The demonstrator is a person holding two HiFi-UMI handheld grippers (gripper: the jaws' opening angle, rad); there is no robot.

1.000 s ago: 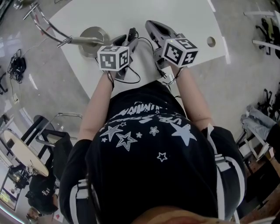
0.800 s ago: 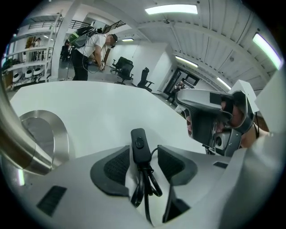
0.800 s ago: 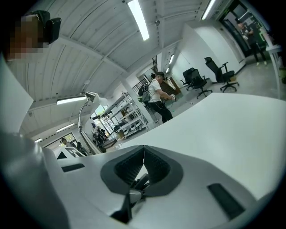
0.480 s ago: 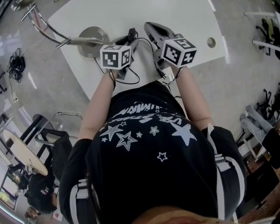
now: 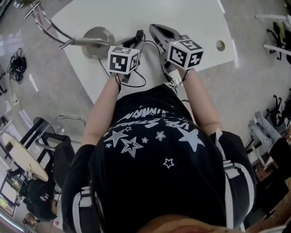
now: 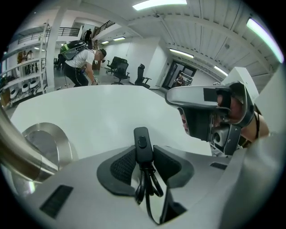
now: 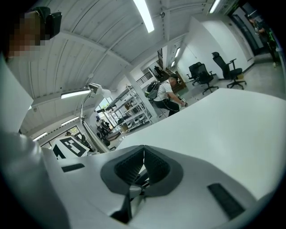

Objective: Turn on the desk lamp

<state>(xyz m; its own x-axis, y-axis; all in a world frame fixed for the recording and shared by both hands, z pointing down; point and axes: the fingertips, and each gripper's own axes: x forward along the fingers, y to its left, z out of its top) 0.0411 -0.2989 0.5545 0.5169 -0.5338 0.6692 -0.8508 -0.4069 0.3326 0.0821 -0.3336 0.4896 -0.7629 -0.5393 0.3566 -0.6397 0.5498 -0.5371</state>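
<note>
The desk lamp stands at the white table's left corner, with a round metal base (image 5: 96, 36) and a chrome arm (image 5: 50, 29) leaning out over the floor. Its black cord (image 5: 136, 84) carries an inline switch (image 6: 142, 144). The switch stands upright between my left gripper's (image 6: 142, 156) pads, button facing the camera. The jaws are closing and both pads touch its sides. In the head view that left gripper (image 5: 136, 40) sits just right of the base. My right gripper (image 5: 154, 27) hovers beside it, and its own view shows that gripper (image 7: 144, 156) shut on nothing.
The white table (image 5: 182, 13) has a round cable hole (image 5: 220, 45) near its right edge. A chair (image 5: 50, 136) and a small round table (image 5: 22, 159) stand on the floor at lower left. A person bends over far behind the table (image 6: 85, 62).
My left gripper has shifted a little right, toward the right gripper. The right gripper has barely moved.
</note>
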